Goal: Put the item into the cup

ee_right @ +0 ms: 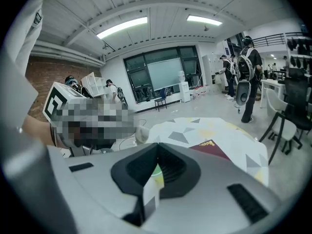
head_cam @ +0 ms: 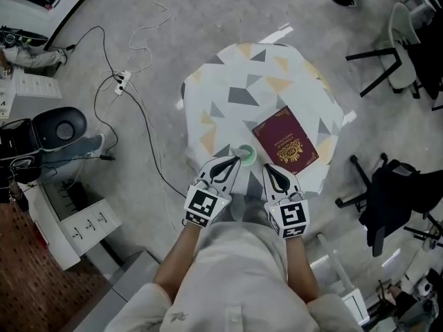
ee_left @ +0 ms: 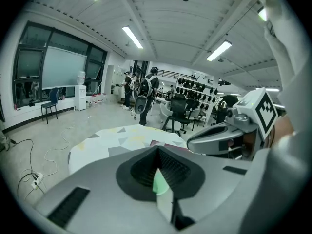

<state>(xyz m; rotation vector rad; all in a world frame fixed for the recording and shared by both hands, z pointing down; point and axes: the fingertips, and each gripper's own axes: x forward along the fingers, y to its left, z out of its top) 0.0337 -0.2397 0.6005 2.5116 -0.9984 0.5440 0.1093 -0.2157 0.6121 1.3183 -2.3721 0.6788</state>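
White cloth on the table (head_cam: 239, 71), scattered with grey and pale yellow triangles. The booklet (head_cam: 285, 144) was deep maroon with a gold emblem stamped on its cover, and the cup (head_cam: 246, 155) beside it was a soft mint green. The left gripper (head_cam: 234, 160) and the right gripper (head_cam: 267, 167) were light grey with black pads, each carrying a cube of black-and-white square markers. The floor (head_cam: 138, 40) was speckled grey, the chair (head_cam: 391, 199) black, the person's sleeves (head_cam: 149, 310) cream.
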